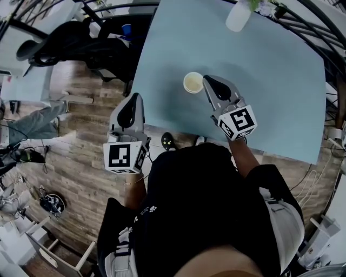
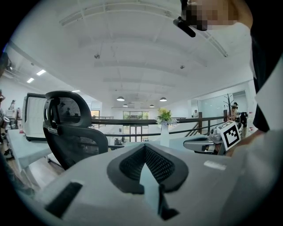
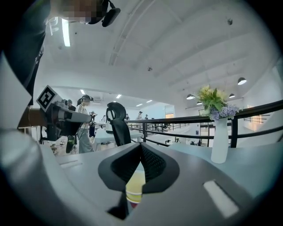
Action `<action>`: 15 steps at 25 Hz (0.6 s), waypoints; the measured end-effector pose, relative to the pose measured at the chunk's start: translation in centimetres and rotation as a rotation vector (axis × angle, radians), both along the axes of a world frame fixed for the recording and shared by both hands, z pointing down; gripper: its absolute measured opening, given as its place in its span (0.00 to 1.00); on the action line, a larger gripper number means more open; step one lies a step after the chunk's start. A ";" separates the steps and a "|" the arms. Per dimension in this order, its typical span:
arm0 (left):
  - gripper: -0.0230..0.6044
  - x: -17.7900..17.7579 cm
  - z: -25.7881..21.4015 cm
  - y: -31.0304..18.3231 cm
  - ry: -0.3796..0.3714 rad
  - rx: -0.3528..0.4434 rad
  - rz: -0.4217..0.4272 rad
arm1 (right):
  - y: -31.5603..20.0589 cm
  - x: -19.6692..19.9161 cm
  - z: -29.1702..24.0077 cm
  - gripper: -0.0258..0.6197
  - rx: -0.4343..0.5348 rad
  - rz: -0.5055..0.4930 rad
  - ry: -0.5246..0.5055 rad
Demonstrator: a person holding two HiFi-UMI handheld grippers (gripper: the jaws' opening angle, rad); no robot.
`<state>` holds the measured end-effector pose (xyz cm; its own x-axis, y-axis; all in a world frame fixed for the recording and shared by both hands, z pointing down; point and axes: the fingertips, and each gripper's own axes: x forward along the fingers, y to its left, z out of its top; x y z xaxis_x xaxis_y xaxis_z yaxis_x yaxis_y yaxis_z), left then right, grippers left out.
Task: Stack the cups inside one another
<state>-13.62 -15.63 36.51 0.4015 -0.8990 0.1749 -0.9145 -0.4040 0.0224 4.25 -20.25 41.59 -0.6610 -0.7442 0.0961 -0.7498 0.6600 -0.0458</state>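
Observation:
One pale yellow paper cup (image 1: 193, 82) stands upright on the light blue table (image 1: 270, 81), near its front left part. In the right gripper view the cup (image 3: 135, 190) shows low between the jaws, yellow with a red band, standing beyond them and untouched. My right gripper (image 1: 208, 81) hovers just right of the cup, jaws shut with nothing in them; its tips (image 3: 140, 146) meet. My left gripper (image 1: 135, 98) hangs off the table's left edge over the wooden floor, jaws together (image 2: 143, 148) and holding nothing.
A white vase with flowers (image 1: 239, 16) stands at the table's far edge, also in the right gripper view (image 3: 219, 141). A black office chair (image 1: 70, 40) sits left of the table. A railing and several people (image 3: 84, 119) are far behind.

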 end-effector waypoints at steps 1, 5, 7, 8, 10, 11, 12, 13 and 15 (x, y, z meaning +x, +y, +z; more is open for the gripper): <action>0.02 0.1 -0.1 -0.1 -0.001 0.002 0.006 | 0.0 0.2 -0.2 0.06 0.002 0.008 -0.002; 0.02 0.4 0.3 -0.2 0.003 -0.006 0.016 | 0.3 0.7 -0.6 0.06 0.000 0.023 -0.013; 0.02 0.5 0.3 -0.3 0.005 -0.006 0.019 | 0.4 0.9 -0.8 0.06 0.000 0.026 -0.016; 0.02 0.6 0.4 -0.3 0.006 -0.008 0.021 | 0.5 1.0 -0.9 0.06 0.001 0.027 -0.017; 0.02 0.6 0.5 -0.3 0.005 -0.013 0.023 | 0.5 1.0 -1.1 0.06 0.003 0.031 -0.020; 0.02 0.6 0.6 -0.3 0.005 -0.015 0.024 | 0.5 1.0 -1.1 0.06 0.004 0.032 -0.021; 0.02 0.6 0.6 -0.4 0.005 -0.014 0.025 | 0.4 1.0 -1.2 0.06 0.005 0.032 -0.022; 0.02 0.7 0.4 -0.4 0.005 -0.011 0.026 | 0.4 1.1 -1.2 0.06 0.006 0.033 -0.023; 0.02 0.9 0.2 -0.4 0.003 -0.006 0.029 | 0.5 1.1 -1.3 0.06 0.008 0.033 -0.026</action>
<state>-12.74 -15.99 36.73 0.4274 -0.8861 0.1791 -0.9025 -0.4297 0.0275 5.40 -19.79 40.24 -0.6379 -0.7666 0.0736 -0.7702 0.6350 -0.0607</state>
